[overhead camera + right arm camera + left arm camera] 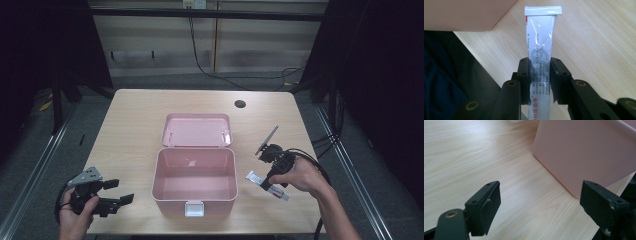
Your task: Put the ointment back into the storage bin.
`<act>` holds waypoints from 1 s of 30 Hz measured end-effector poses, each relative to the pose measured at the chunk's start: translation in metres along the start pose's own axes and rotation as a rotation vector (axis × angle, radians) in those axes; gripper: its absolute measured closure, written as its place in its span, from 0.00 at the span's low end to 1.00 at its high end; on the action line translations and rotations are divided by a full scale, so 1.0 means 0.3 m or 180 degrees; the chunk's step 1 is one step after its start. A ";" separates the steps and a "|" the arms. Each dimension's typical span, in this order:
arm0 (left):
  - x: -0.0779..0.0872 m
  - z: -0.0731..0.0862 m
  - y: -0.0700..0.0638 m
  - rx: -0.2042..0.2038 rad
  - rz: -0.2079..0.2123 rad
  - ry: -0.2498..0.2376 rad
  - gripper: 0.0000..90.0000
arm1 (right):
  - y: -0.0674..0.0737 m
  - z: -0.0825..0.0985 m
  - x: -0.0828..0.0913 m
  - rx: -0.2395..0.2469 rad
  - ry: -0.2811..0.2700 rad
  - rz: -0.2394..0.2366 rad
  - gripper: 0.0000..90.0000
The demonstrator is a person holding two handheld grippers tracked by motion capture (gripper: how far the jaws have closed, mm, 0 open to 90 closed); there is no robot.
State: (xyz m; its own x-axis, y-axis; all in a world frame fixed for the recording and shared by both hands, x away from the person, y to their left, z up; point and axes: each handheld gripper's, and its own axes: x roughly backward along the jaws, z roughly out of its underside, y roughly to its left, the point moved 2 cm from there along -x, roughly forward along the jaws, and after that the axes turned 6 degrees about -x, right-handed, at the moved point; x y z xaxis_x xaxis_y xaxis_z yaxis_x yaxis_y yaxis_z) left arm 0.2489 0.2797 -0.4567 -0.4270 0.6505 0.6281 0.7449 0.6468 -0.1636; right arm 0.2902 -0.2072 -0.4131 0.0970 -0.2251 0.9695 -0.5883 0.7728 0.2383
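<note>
A pink box [195,181] stands open mid-table, empty inside, with its lid [197,130] lying flat just behind it. My right gripper [266,184] is shut on a white tube of ointment [539,55], to the right of the box; the tube's flat crimped end [251,175] points toward the box. In the right gripper view both jaws press on the tube's printed middle. My left gripper [119,195] is open with nothing between its jaws, low over the table near the box's front left corner [574,192].
The wooden table [130,130] has a round cable hole [240,104] at the back right. A white latch [194,209] sits on the box's front wall. Black cables trail from both grippers. Dark curtains flank the table.
</note>
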 end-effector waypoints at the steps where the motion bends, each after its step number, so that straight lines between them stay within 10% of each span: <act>1: 0.000 0.000 0.000 -0.0001 0.0000 0.0002 0.19 | 0.001 0.000 0.002 0.0013 -0.0013 0.0001 0.80; 30: -0.002 0.001 0.001 0.0002 -0.0004 0.0007 0.19 | 0.025 0.012 0.126 0.0125 -0.0091 -0.0176 0.80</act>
State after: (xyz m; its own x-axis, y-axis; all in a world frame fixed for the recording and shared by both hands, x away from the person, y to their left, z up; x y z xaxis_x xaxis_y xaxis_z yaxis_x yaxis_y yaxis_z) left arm 0.2492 0.2796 -0.4572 -0.4268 0.6489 0.6299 0.7441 0.6478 -0.1633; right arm 0.2865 -0.2119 -0.3750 0.1076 -0.2841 0.9527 -0.6138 0.7349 0.2884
